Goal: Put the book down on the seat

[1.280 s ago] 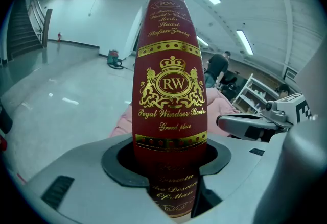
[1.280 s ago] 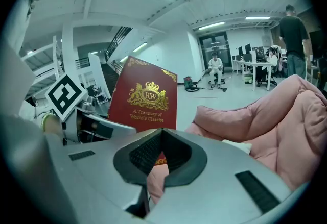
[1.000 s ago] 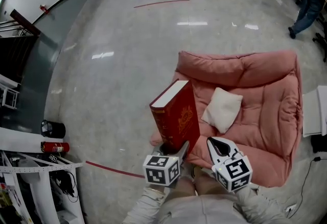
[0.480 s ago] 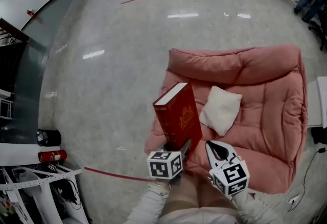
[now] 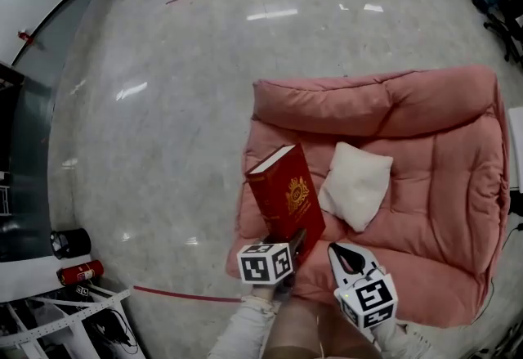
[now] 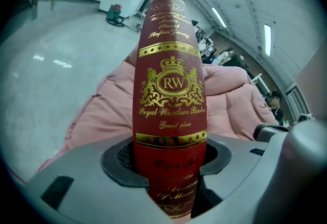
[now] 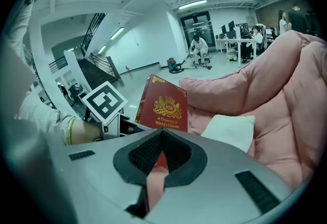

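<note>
The book [image 5: 284, 195] was clamped in the left gripper [image 5: 288, 244], nine o'clock from the pillow [image 5: 355, 184]; the right gripper [image 5: 338, 250] was closed.

book [image 5: 286, 198] lower, seemingly nearer seat [image 5: 433, 186], left gripper [image 5: 291, 241] descended

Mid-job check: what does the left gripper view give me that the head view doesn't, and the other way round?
Only the left gripper view: the book seen spine-on, with a gold RW crest, standing upright with the left gripper jaws clamped on its lower end.

Only the head view: the book's front cover and white page edges, the white cushion lying on the seat just right of the book, and the left gripper's marker cube.

Both: the red book held by the left gripper, with the pink seat beyond it.
</note>
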